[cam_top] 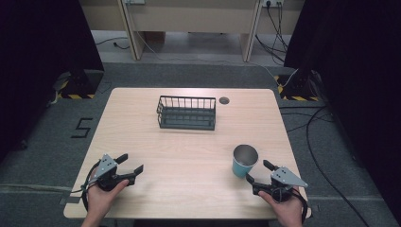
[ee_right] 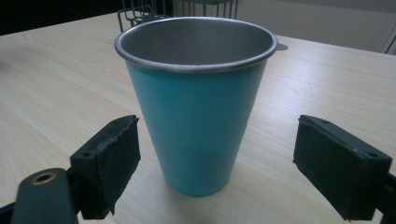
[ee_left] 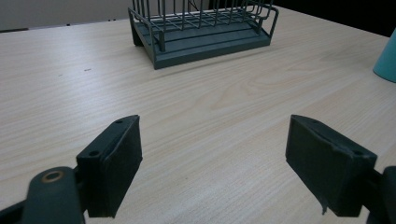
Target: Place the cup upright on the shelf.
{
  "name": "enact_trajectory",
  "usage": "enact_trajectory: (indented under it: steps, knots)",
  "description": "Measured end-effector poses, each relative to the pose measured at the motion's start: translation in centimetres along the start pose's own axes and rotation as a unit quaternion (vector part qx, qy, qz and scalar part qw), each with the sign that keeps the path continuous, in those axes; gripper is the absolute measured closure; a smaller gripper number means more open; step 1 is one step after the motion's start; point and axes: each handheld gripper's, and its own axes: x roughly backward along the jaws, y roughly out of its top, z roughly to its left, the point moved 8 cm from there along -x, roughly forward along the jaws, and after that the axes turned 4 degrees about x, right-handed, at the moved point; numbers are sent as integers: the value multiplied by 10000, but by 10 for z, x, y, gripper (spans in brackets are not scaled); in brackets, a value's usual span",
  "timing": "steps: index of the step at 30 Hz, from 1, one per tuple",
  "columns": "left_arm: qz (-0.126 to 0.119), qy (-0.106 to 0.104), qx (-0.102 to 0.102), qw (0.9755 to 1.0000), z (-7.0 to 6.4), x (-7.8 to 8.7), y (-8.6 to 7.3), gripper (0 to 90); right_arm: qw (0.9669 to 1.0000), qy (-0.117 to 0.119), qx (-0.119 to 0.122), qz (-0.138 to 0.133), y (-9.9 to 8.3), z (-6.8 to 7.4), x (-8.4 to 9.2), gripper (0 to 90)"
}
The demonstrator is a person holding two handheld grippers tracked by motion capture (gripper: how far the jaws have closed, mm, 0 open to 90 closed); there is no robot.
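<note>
Light wood-grain table [cam_top: 189, 156], rectangular, with a round cable port [cam_top: 224, 100] near its far edge. A dark wire basket [cam_top: 187, 112] stands at far centre. An upright teal cup [cam_top: 245, 161] with a bare metal interior stands near the right front.

You have a dark grey wire basket with a solid base [cam_top: 186, 113] standing empty toward the far middle of the pale wood-grain counter [cam_top: 189, 161]. Just beside its right end sits a small round dark cable hole [cam_top: 224, 100] in the counter.
</note>
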Motion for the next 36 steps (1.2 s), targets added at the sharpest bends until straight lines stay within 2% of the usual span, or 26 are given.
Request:
enact_trajectory:
  steps: [18,29,36]
  knots:
    - [-5,0,-15,10000,0,0,0,181,9998,155,117,57,8,4,-24,150]
    - [-12,-7,-25,10000,0,0,1,183,9994,210,211,155,6,8,-41,142]
    - [-16,-12,-26,10000,-1,-1,1,183,9996,194,190,123,6,8,-42,175]
